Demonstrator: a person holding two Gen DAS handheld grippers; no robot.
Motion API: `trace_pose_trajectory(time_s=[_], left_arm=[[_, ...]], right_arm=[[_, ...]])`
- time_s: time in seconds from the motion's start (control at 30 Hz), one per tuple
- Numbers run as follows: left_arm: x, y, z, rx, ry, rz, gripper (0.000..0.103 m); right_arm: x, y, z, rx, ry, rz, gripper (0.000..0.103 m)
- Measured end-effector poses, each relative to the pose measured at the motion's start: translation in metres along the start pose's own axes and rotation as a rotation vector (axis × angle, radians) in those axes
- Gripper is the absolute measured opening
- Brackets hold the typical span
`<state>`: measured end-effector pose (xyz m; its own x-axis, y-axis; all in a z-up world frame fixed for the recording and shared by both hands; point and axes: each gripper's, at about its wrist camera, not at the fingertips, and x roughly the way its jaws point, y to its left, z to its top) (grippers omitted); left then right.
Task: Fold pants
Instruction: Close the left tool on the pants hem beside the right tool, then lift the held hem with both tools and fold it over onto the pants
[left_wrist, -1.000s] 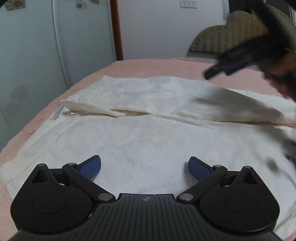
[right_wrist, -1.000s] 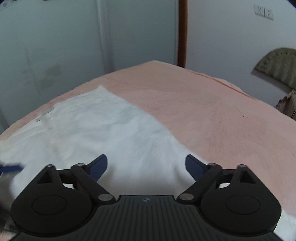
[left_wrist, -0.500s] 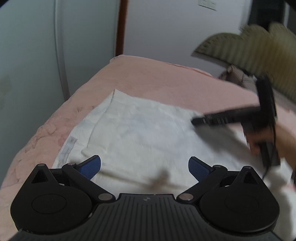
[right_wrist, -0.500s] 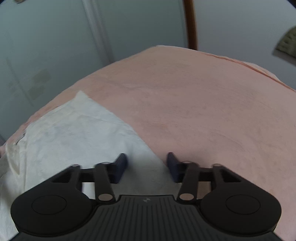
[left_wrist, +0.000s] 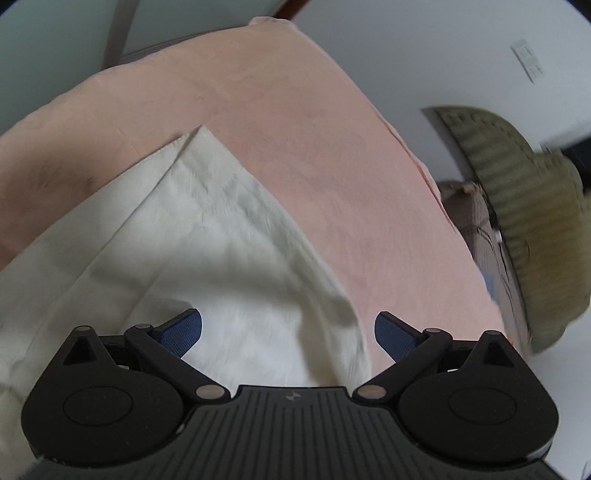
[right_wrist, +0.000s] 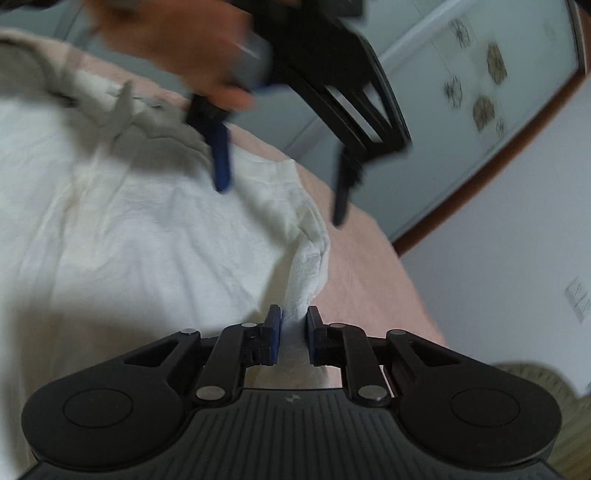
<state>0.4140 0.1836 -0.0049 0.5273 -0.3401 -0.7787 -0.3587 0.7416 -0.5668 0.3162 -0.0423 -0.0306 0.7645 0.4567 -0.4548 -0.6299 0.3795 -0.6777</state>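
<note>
Your right gripper (right_wrist: 293, 334) is clamped on a pinched ridge of the white pants (right_wrist: 140, 229), the blue pads nearly together with the cloth rising between them at the garment's edge beside bare pink bedspread (right_wrist: 369, 266). Your left gripper (left_wrist: 288, 328) has its jaws spread wide and holds nothing; from the right wrist view it hangs blurred above the pants' far edge, one finger over the cloth and the other over the bedspread. The pants lie spread on the bed, one corner (left_wrist: 201, 131) pointing toward the far side.
</note>
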Motion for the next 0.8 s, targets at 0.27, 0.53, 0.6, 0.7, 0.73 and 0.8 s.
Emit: trace_pose_trajectory(time_s=[0.27, 0.53, 0.6, 0.7, 0.73, 0.8], left_arm=[[0.020, 0.002, 0.017, -0.086, 0.017, 0.004, 0.056], [-0.048, 0.012, -0.056, 0.085, -0.162, -0.077, 0.006], [-0.077, 0.016, -0.092, 0.176, -0.223, -0.096, 0.005], [-0.113, 0.036, -0.143, 0.207, -0.252, -0.165, 0.005], [-0.123, 0.045, -0.157, 0.196, -0.254, -0.195, 0.005], [-0.139, 0.062, -0.185, 0.181, -0.270, -0.247, 0.005]], right_arm=[[-0.011, 0.025, -0.009, -0.064, -0.034, -0.013, 0.015], [-0.057, 0.018, -0.005, 0.078, -0.066, -0.051, 0.015], [-0.083, 0.018, -0.009, 0.125, -0.071, -0.069, 0.015], [-0.123, 0.025, -0.024, 0.130, -0.032, -0.088, 0.016], [-0.135, 0.030, -0.031, 0.105, -0.010, -0.108, 0.016], [-0.155, 0.040, -0.045, 0.059, 0.039, -0.150, 0.016]])
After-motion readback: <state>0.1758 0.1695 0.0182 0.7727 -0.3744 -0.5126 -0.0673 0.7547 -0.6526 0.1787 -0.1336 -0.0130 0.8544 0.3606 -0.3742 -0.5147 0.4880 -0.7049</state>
